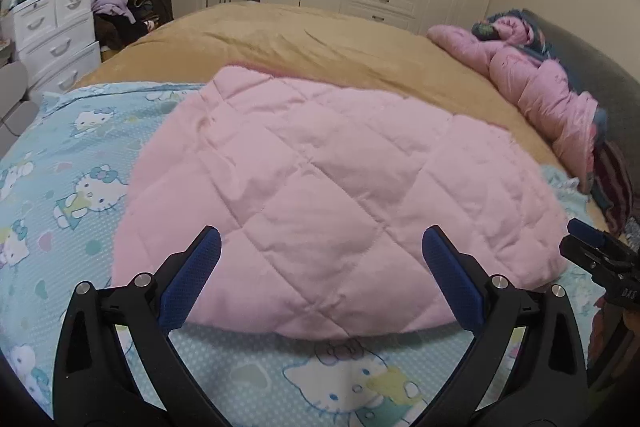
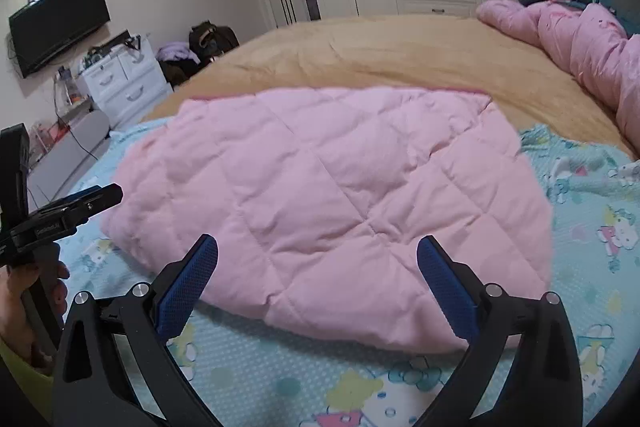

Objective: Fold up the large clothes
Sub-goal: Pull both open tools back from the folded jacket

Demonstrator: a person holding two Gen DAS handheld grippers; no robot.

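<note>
**Both grippers spread wide, clear of the folded pink quilt**

The bed fills most of both views, covered by a tan blanket with a light-blue cartoon-print sheet laid over its near part. On that sheet lies the pink quilted garment, flat and roughly rectangular, its far edge reaching onto the tan blanket. Blue sheet shows bare to the left, to the right and along the near side of it. A crumpled pink padded jacket lies along the bed's far right edge, well apart from the quilted piece.

The left gripper points forward over the near edge of the garment, its blue-padded fingers spread wide and holding nothing; whether the tips touch the fabric cannot be told. The right gripper takes the same pose in its own view, fingers splayed and empty, with the garment's near edge between and just beyond them.

In the right wrist view the left tool appears at the left margin, held by a hand, beside the garment's left corner. A white drawer unit and a wall-mounted television stand beyond the bed's left side.
</note>
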